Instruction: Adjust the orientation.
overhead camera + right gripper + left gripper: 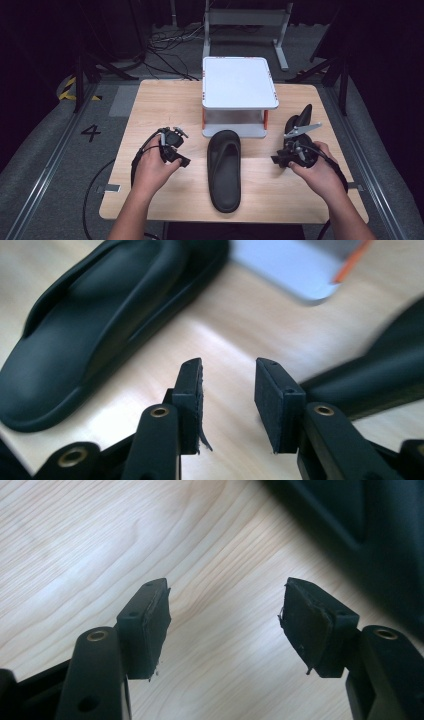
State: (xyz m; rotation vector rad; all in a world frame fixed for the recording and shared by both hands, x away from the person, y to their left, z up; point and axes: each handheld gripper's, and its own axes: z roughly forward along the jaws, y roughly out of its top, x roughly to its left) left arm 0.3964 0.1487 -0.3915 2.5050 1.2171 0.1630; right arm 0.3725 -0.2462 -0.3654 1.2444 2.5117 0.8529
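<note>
Bench (165, 105): we record a light wooden top across the middle of the high view, grain running plainly in the left gripper view.

Slipper, centre (224, 170): we list one black slipper lying flat at the centre of the high view, lengthwise toward the person, its far end just in front of the white stand. In the right gripper view it lies at upper left (95, 325).

Slipper, right (298, 120): a second black slipper at centre right of the high view, just beyond the right gripper; whether it touches the gripper we cannot tell.

White stand (239, 82): a two-tier white stand with orange posts, upper middle of the high view, on the far part of the bench.

Left gripper (184, 161): held in the left hand (152, 170) at centre left of the high view. Its fingers (145, 630) stand wide apart over bare wood, holding nothing.

Right gripper (276, 161): held in the right hand (320, 172) at centre right. Its fingers (190, 400) stand narrowly parted with wood showing between, holding nothing.
</note>
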